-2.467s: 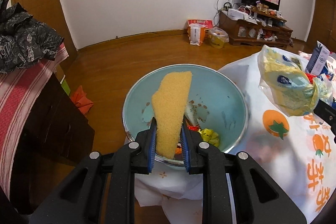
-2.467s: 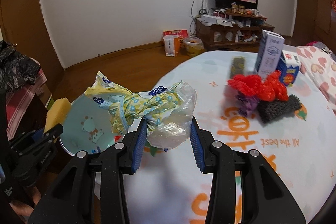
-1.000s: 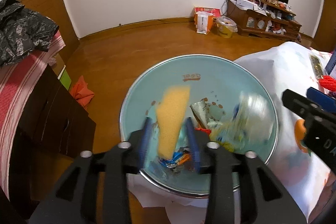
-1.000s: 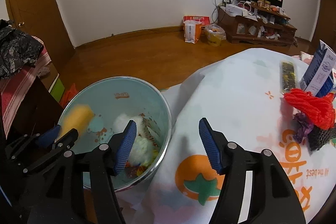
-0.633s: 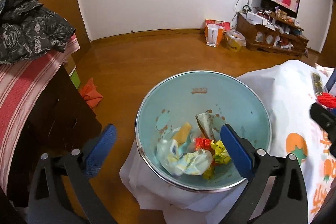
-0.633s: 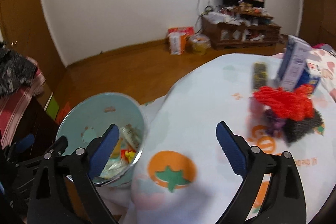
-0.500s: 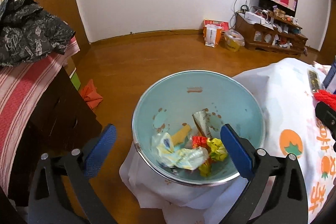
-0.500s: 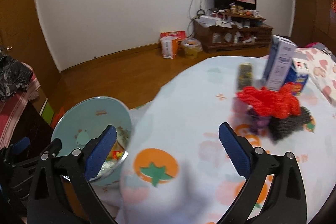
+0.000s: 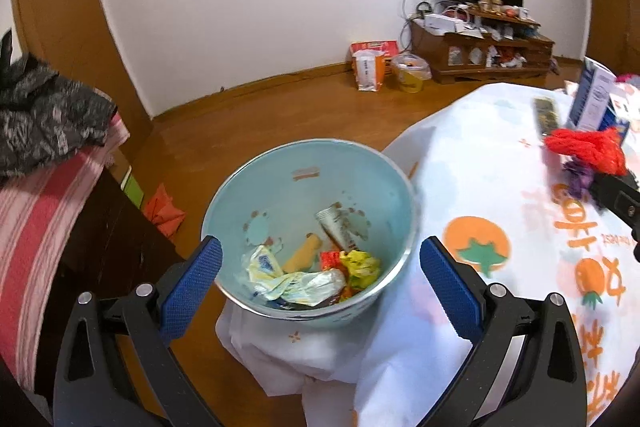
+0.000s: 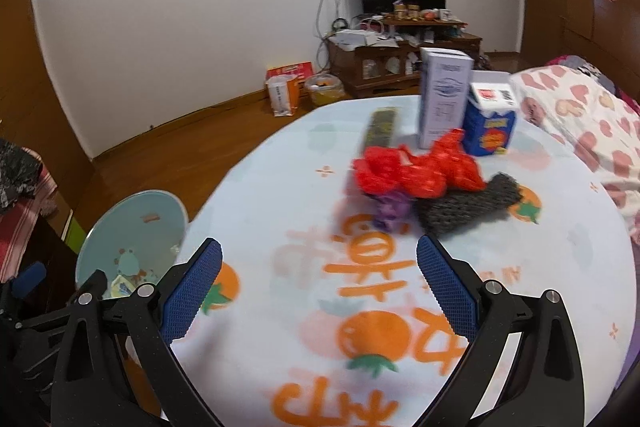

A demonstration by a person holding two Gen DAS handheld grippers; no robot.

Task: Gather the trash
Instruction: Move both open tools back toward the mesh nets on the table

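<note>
Pale blue inside, the trash bin (image 9: 308,187) stands at the left beside the surface (image 10: 400,287), holding one yellow sponge (image 9: 302,257), a crumpled blue-and-yellow plastic bag (image 9: 296,281) and several bright wrappers. Two and a half seconds ago the left gripper (image 9: 320,263) pinched that sponge and the right gripper (image 10: 318,285) pinched that bag; now both lie in the bin, and each gripper hangs spread wide with nothing between its blue pads.

On the white cloth, orange writing shows; only "best" can be read. Further right lie one red plastic bag (image 10: 416,169), one purple scrap (image 10: 390,209) and one dark mesh sleeve (image 10: 468,203), bunched together. Behind them stand two cartons, a tall white one (image 10: 442,97) and a shorter blue one (image 10: 490,125), their print too small to read.
</note>
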